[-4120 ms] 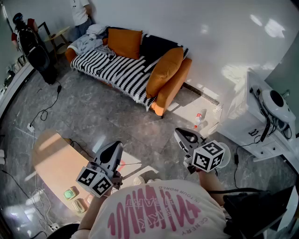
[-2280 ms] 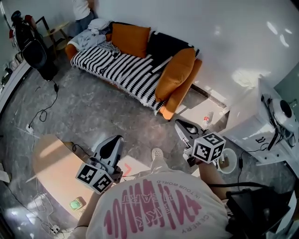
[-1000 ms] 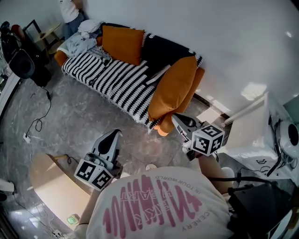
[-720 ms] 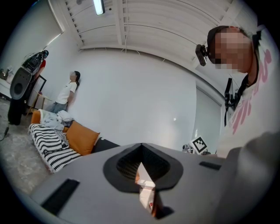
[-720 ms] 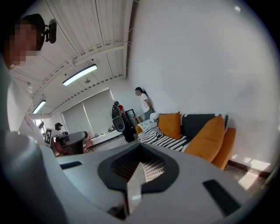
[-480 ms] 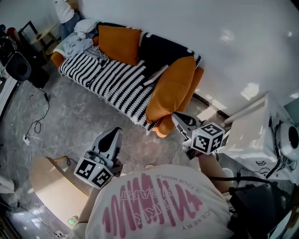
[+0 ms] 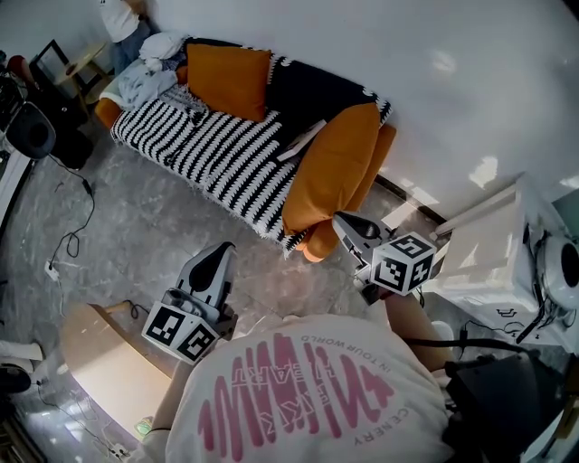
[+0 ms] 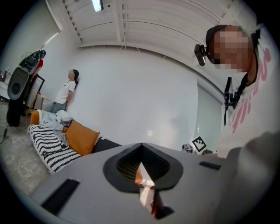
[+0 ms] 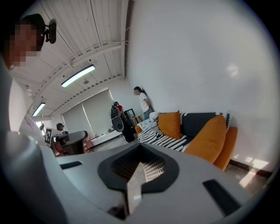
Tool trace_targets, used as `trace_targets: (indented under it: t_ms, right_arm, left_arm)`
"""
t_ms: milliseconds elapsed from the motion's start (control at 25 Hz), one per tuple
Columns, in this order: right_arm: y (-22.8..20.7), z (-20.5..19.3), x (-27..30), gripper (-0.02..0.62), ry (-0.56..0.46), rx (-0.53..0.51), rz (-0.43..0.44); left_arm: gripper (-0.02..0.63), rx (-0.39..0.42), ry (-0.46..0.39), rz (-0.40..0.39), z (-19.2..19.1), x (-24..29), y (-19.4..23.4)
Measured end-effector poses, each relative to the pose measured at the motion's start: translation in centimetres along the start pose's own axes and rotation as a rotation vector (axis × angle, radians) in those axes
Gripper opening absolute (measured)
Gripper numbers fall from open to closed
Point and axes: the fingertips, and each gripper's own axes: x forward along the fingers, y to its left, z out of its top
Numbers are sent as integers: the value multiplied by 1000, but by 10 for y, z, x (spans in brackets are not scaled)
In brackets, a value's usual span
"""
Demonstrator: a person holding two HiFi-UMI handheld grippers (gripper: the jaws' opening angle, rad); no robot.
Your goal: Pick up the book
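A thin pale book [image 7: 303, 139] lies on the striped sofa [image 7: 208, 149], propped between the black back cushion [image 7: 308, 90] and a big orange cushion [image 7: 336, 172]. Both grippers are held out in front of the person, short of the sofa and apart from the book. My left gripper [image 7: 221, 250] hangs over the floor at lower left, jaws shut and empty [image 8: 141, 162]. My right gripper [image 7: 343, 220] is near the sofa's orange end, just below the big cushion, jaws also shut and empty [image 9: 139, 168]. The book cannot be made out in either gripper view.
A second orange cushion [image 7: 228, 80] and a heap of clothes [image 7: 145, 77] lie at the sofa's far end, where a person [image 7: 118, 18] stands. A round wooden table [image 7: 109, 362] is at lower left, white units [image 7: 493, 262] at right. Cables [image 7: 68, 240] run over the floor.
The person has walked toward the sofa, which now lies closer and larger in the head view. Both grippers moved forward with them and stayed shut.
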Motion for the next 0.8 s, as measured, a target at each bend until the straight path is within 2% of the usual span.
trace_targets:
  t_ms: [640, 800]
  right_arm:
    - [-5, -7, 0, 9, 1, 13, -21]
    - [-7, -2, 12, 10, -2, 7, -32]
  left_arm:
    - [8, 8, 8, -31, -2, 4, 2]
    - [8, 6, 2, -37, 3, 8, 15]
